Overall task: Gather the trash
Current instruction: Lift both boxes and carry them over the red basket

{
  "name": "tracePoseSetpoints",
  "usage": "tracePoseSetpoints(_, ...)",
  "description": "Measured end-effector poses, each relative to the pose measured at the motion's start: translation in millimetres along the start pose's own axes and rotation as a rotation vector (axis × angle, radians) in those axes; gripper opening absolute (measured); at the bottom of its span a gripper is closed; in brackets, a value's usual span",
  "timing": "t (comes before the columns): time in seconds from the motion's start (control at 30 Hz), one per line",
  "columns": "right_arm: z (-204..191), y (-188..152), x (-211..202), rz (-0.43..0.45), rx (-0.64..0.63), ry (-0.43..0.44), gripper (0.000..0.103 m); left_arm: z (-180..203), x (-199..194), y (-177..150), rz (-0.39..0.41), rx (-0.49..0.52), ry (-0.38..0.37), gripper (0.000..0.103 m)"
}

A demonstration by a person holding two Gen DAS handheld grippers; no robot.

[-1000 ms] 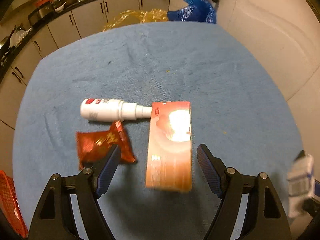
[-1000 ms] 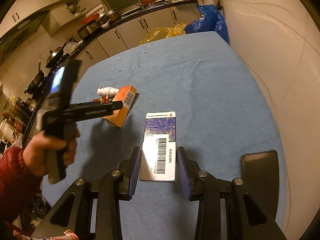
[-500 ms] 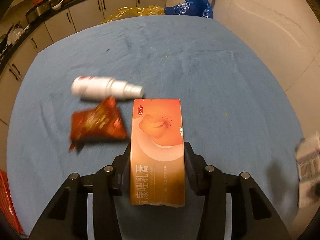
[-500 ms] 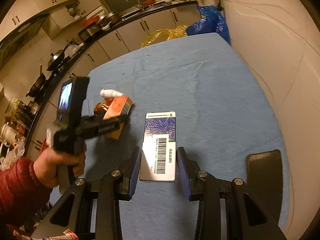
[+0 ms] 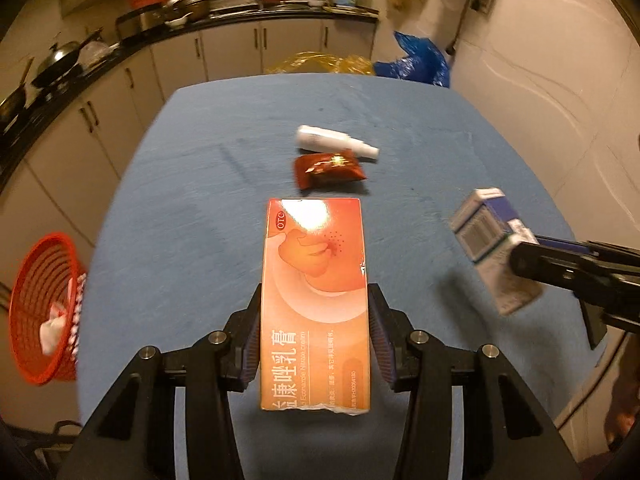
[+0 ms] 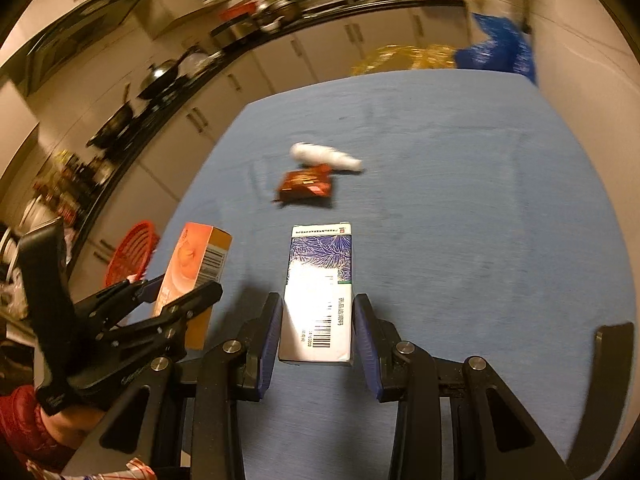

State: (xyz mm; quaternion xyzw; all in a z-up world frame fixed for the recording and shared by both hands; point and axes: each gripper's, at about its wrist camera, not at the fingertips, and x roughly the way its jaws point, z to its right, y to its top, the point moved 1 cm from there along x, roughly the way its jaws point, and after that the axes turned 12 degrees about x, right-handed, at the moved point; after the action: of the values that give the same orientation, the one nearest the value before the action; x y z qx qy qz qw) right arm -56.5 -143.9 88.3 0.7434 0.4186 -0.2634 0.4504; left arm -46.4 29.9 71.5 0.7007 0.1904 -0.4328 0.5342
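Above blue-cloth table (image 5: 168,240): left gripper (image 5: 314,340) clamped on orange cardboard medicine box (image 5: 314,300), right gripper (image 6: 316,332) clamped on white-blue carton (image 6: 318,292), both lifted for carrying to red mesh basket (image 5: 40,304) at 9 o'clock. Red snack wrapper (image 5: 328,168), white plastic bottle (image 5: 332,146) remain at 12 o'clock.

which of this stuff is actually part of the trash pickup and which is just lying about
Part of the job: orange box in the left gripper; blue and white box in the right gripper; white bottle; red wrapper; red basket.

Lying about: pans on the counter; blue bag; yellow bag.
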Motion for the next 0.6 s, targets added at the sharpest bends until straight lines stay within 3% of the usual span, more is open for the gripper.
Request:
tracePoseSetpoints(0.23,-50,-10,18,-0.016,-0.070,0.052,0.039,-41,-27,-11,0.022,-0.054,0.060,0.046)
tracePoseSetpoints(0.6,-90,-22,31,-0.040,-0.124,0.081,0.039,-77,-56,-34,0.044,-0.100,0.107,0.046)
